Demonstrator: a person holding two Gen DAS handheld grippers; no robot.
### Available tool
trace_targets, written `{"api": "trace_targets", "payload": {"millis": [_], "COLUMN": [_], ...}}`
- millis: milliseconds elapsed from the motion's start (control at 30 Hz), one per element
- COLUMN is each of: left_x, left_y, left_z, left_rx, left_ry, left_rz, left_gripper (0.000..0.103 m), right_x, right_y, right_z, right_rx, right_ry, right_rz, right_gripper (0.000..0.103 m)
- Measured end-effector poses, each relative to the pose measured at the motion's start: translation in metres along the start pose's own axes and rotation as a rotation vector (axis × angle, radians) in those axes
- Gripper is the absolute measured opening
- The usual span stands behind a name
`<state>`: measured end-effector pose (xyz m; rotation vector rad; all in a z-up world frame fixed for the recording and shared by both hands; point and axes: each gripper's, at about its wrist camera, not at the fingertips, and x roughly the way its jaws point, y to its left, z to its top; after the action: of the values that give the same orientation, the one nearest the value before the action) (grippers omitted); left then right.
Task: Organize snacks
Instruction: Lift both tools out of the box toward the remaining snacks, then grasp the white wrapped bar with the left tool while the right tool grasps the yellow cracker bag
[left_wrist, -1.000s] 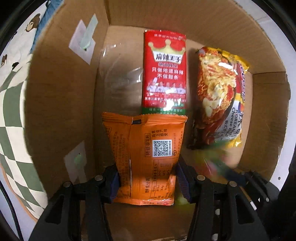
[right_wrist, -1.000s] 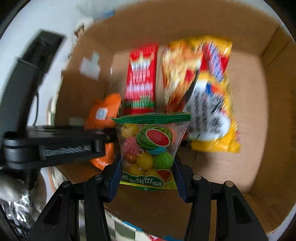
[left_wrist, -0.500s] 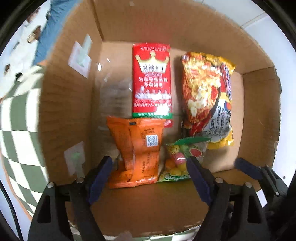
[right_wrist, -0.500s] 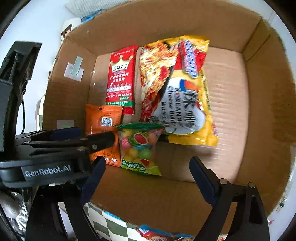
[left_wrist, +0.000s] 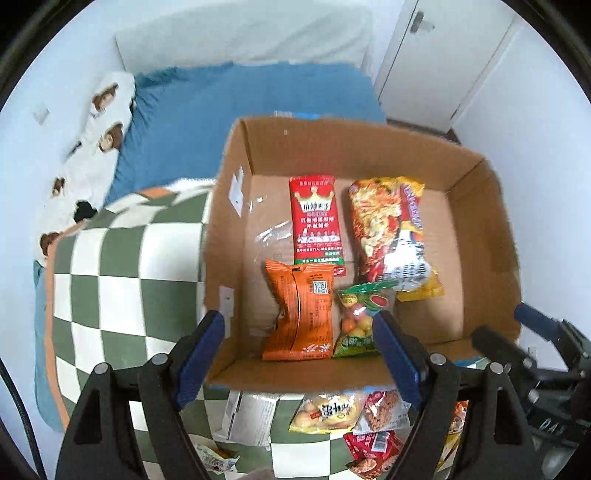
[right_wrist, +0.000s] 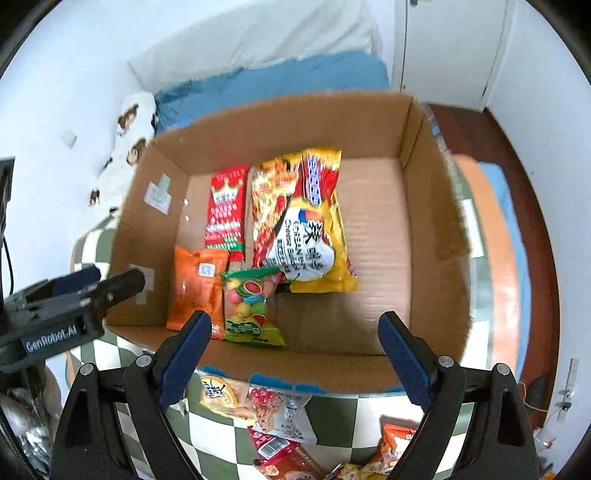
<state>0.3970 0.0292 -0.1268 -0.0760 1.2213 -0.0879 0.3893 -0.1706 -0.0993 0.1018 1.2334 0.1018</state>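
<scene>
Four snack packets lie flat inside the cardboard box (left_wrist: 480, 221), which sits on a green-and-white checkered cloth (left_wrist: 122, 280). Behind it are blue bedding (left_wrist: 229, 107), a white wall and a white door (left_wrist: 436, 62). Counting them off: one red crown-printed packet (left_wrist: 317, 218), one yellow noodle bag (left_wrist: 391, 229) beside it, one orange packet (left_wrist: 301, 317) in front, and one clear fruit-candy bag (left_wrist: 356, 321) touching the orange one. Several more wrapped snacks (right_wrist: 273, 406) wait on the cloth by the box's near wall. Both tools hang above the box: left gripper (left_wrist: 299, 354) spread wide and empty, right gripper (right_wrist: 295, 354) likewise released, nothing between its blue pads (right_wrist: 184, 354).
</scene>
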Motion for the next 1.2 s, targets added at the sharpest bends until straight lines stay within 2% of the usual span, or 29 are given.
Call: {"api": "trace_targets", "payload": {"millis": [233,333,433,567,733,867,967,1033,1200], "left_x": [-0.057,-0.069,-0.068,-0.032,0.059,0.116,0.14,0.141,0.13], "left_y": [0.0,0.0,0.008,0.027,0.055,0.054,0.05,0.053,0.081], "left_z": [-0.023,-0.038,-0.061,-0.093,-0.117,-0.118,-0.114,-0.112,-0.127], "left_rx": [0.016,0.015,0.015,0.025,0.031,0.069,0.09,0.057,-0.121], "left_ry": [-0.13,-0.163,-0.158,-0.085,0.147,0.256,0.283,0.264,0.247], "left_rz": [0.001,0.005,0.034,0.117,0.153,0.158,0.141,0.113,0.069], "left_gripper": [0.082,0.082,0.082,0.082,0.082,0.082,0.079,0.059,0.058], "right_x": [-0.053,-0.068,-0.071,-0.043,0.026,0.073,0.09,0.098,0.115], "right_y": [0.012,0.018,0.021,0.019,0.013,0.019,0.03,0.037,0.057], "right_z": [-0.023,-0.034,-0.053,-0.086,-0.124,-0.135,-0.135,-0.134,-0.126], "right_rx": [0.002,0.006,0.025,0.064,0.143,0.186,0.174,0.164,0.125], "right_ry": [-0.144,-0.17,-0.169,-0.1,0.045,0.123,0.144,0.151,0.129], "right_rz": [0.013,0.034,0.061,0.093,0.17,0.208,0.2,0.187,0.146], "right_gripper": [0.094,0.094,0.094,0.094,0.093,0.092,0.092,0.092,0.092]}}
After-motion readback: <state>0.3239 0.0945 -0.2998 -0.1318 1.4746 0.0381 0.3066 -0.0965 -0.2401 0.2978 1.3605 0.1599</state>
